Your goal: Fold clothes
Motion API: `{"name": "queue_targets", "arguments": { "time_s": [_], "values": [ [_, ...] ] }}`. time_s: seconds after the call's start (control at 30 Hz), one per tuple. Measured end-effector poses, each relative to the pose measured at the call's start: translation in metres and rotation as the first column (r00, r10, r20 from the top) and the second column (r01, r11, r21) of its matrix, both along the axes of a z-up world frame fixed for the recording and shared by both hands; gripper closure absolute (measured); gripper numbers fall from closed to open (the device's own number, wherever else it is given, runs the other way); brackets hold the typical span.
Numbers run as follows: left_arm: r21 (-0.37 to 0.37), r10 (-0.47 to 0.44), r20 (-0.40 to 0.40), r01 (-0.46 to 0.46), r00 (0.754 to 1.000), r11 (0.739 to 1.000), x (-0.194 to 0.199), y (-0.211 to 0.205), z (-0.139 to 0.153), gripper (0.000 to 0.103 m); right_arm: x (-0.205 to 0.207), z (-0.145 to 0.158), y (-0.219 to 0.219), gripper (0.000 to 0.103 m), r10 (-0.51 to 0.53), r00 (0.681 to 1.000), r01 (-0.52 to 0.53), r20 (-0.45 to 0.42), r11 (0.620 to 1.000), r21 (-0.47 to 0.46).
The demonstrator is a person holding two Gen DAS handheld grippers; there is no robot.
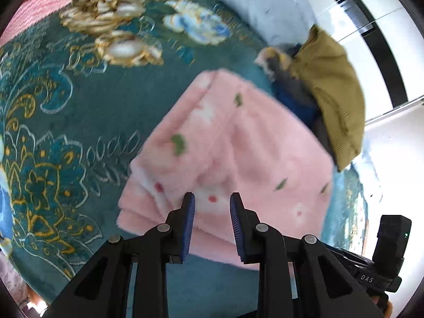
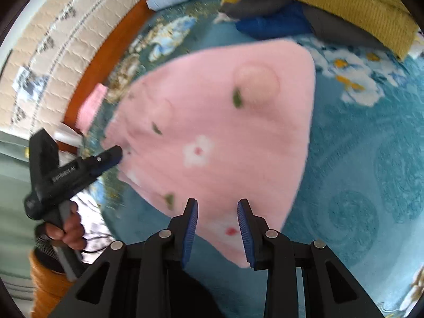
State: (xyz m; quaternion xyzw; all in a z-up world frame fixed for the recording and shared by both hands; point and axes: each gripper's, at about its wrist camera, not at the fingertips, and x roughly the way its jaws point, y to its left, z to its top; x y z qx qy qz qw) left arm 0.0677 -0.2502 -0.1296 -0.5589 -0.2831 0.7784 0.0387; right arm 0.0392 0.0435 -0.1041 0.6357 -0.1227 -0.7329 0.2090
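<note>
Pink fleece garment (image 1: 228, 143) with small flower and leaf print, lying on the teal floral bedspread (image 1: 79, 111) – already doubled over, layered edges stacked at its left side in the left wrist view, outline compact and roughly rectangular. Smooth on top in the right wrist view, one round bump under the fleece near the far end.

Left claw (image 1: 212, 198) hovering just over the near edge of the garment, fingers apart, nothing between them. Right claw (image 2: 217, 204) likewise over the near corner, spread open and empty. Left claw also seen from the side in the right wrist view, its tip at the garment's left edge, hand (image 2: 66, 230) on the grip.

Beyond the garment: a pile of other clothes (image 1: 328, 100) – mustard knit on top, grey and blue beneath – close to its far right corner. Pale blue pillow (image 1: 254, 2) further back; wooden bed frame and quilted headboard (image 2: 53, 42) past the bedspread.

Judged stage: partly or fully folded. Fits either a pause between folds or release after the last one; not settled which
</note>
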Motion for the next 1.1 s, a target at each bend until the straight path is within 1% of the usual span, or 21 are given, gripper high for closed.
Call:
{"name": "queue_targets", "arguments": {
  "time_s": [0.17, 0.3, 0.43, 0.6, 0.73, 0.87, 0.97, 1.07, 1.1],
  "values": [
    [0.01, 0.002, 0.007, -0.002, 1.0, 1.0, 0.003, 0.0, -0.006, 0.076, 0.003, -0.017, 0.011, 0.07, -0.069, 0.998, 0.069, 0.009, 0.997, 0.035],
    [0.01, -0.006, 0.019, 0.006, 1.0, 1.0, 0.002, 0.002, -0.013, 0.076, 0.004, -0.025, 0.018, 0.07, -0.111, 0.993, 0.11, 0.028, 0.993, 0.037],
    [0.016, -0.018, 0.02, 0.018, 1.0, 1.0, 0.0, 0.001, -0.017, 0.076, 0.005, -0.028, 0.018, 0.07, -0.109, 0.994, 0.107, 0.032, 0.993, 0.052],
    [0.044, -0.01, 0.025, 0.009, 1.0, 0.999, 0.001, -0.005, -0.022, 0.076, 0.003, -0.032, 0.014, 0.07, -0.096, 0.995, 0.093, 0.037, 0.993, 0.071],
    [0.066, 0.009, 0.025, -0.011, 1.0, 0.998, 0.003, -0.01, -0.024, 0.076, 0.003, -0.035, 0.013, 0.07, -0.093, 0.995, 0.09, 0.045, 0.994, 0.06],
    [0.078, 0.016, 0.022, -0.018, 1.0, 0.997, 0.005, -0.014, -0.023, 0.076, 0.003, -0.033, 0.017, 0.07, -0.1, 0.994, 0.099, 0.042, 0.995, 0.026],
    [0.075, -0.014, -0.015, 0.015, 1.0, 0.997, 0.005, -0.016, -0.008, 0.076, 0.004, -0.029, 0.027, 0.069, -0.128, 0.991, 0.129, 0.041, 0.991, -0.036],
    [0.117, -0.016, -0.098, 0.028, 0.995, 0.993, 0.003, -0.024, 0.016, 0.076, 0.006, -0.023, 0.037, 0.069, -0.15, 0.988, 0.152, 0.031, 0.985, -0.086],
    [0.125, -0.012, -0.127, 0.028, 0.992, 0.992, 0.003, -0.028, 0.024, 0.075, 0.006, -0.02, 0.041, 0.067, -0.154, 0.988, 0.156, 0.022, 0.983, -0.096]
  ]
}}
